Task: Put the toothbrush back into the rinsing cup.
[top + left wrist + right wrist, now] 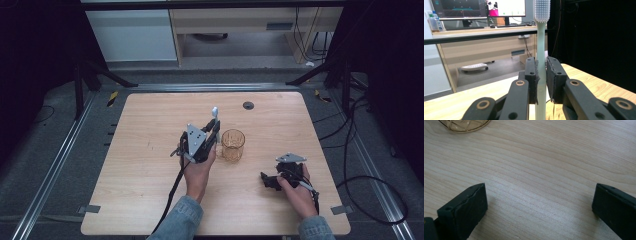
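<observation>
A pale toothbrush (540, 62) is clamped between the jaws of the left gripper (210, 131), which is held above the middle of the table (150, 200). In the left gripper view the handle is pinched between the two black pads (552, 75) and stands upright, with the bristled head at the top and the lower end of the handle passing down below the jaws. In the high view the head is seen pointing toward the far edge of the table.

An amber glass (233, 145) is stood on the table just beside the left gripper, on its right, near the table's centre. The toothbrush is kept outside the glass and apart from it.

The right gripper (272, 181) is rested low over the table near the right edge, toward the near right corner, well apart from the glass. In the right gripper view its jaws are seen spread wide, with bare wood between them and nothing held; the base of the glass (464, 125) is caught at the top left of that view.

A small dark round fitting (248, 105) is set into the table near its far edge.
</observation>
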Motion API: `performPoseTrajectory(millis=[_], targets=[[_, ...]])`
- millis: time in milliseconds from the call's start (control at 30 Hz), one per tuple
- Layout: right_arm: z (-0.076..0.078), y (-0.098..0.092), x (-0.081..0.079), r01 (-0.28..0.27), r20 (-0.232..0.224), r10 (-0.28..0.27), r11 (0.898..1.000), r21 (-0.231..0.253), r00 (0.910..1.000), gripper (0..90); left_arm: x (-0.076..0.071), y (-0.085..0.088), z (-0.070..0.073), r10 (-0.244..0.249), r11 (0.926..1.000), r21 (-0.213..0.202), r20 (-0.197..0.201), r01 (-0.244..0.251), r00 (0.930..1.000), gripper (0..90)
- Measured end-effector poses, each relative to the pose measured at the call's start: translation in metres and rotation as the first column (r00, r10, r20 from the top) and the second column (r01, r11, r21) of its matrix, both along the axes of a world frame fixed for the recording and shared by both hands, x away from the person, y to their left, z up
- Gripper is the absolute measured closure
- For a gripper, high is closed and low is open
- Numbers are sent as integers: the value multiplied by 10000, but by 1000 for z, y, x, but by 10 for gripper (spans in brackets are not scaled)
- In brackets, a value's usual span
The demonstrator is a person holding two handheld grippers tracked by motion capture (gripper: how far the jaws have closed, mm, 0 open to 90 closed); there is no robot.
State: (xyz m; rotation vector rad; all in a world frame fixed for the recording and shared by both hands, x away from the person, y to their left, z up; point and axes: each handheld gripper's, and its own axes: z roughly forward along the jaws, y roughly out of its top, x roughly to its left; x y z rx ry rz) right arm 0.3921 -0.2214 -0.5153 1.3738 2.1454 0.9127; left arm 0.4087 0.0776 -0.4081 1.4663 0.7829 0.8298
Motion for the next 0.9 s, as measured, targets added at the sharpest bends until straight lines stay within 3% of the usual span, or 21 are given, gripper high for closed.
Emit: performPoseTrajectory(millis=[900], targets=[[0,0,0,10,-7,-10,10000,25,10000,4,4,-3,-26,162,9997,211,-335,-155,9993,791]])
